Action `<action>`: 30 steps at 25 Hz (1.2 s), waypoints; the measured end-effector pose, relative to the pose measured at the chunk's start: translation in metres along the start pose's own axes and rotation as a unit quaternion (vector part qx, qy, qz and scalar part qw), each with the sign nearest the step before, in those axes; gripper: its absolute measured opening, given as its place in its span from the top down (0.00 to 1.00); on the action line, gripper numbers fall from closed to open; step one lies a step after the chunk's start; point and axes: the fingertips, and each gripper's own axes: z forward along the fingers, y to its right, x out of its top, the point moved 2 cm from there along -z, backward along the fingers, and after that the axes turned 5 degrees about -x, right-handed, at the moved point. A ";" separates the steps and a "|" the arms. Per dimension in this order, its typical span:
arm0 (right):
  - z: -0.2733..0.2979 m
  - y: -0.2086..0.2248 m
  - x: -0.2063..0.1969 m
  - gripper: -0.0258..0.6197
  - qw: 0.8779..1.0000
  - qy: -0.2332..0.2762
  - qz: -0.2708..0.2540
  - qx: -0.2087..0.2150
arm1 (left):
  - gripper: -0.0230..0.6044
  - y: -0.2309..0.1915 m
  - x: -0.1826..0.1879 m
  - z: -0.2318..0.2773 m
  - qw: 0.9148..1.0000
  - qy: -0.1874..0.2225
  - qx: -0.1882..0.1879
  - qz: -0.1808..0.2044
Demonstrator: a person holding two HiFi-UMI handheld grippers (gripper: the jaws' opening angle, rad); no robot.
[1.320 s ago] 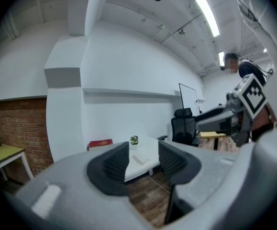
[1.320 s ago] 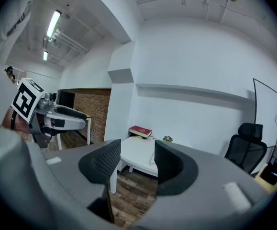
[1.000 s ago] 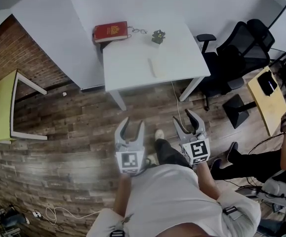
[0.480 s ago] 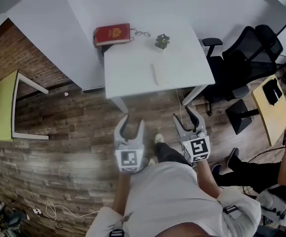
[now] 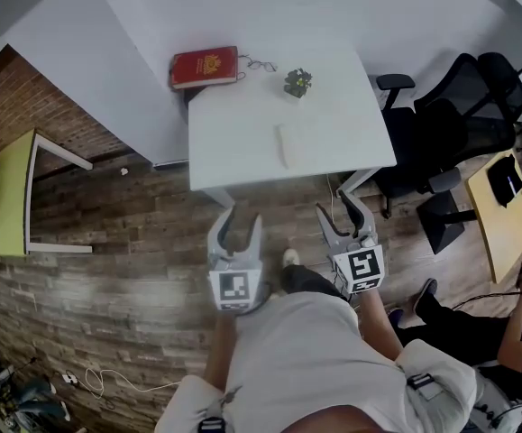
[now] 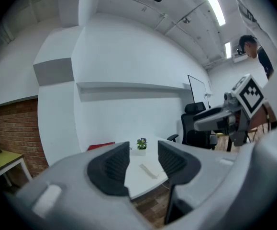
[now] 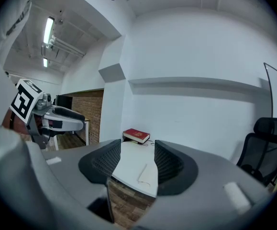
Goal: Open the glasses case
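White table (image 5: 233, 142) ahead, case (image 5: 289, 144) shut, untouched.
Left gripper (image 5: 241, 220) and right gripper (image 5: 343, 216) empty, jaws apart, well short; opening not begun.

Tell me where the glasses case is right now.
In the head view the glasses case lies on the white table, towards its near edge, nearer the person than the small potted plant and right of the red book.

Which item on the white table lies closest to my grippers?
The pale glasses case, lying alone in the middle. The red book, spectacles and small plant all sit along the table's far edge.
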 end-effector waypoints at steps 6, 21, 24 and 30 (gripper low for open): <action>0.022 0.023 0.001 0.64 1.000 0.008 0.008 0.016 | 0.67 -0.001 0.007 0.029 1.000 -0.005 0.016 -0.002; 0.058 0.064 -0.001 0.64 0.998 0.020 0.023 0.049 | 0.68 0.008 0.011 0.075 0.999 -0.033 0.032 0.003; 0.064 0.066 0.002 0.64 0.998 0.022 0.022 0.050 | 0.68 0.004 0.013 0.083 0.999 -0.032 0.032 0.003; 0.080 0.076 0.003 0.64 0.999 0.023 0.021 0.041 | 0.69 -0.004 0.015 0.103 0.999 -0.021 0.025 0.002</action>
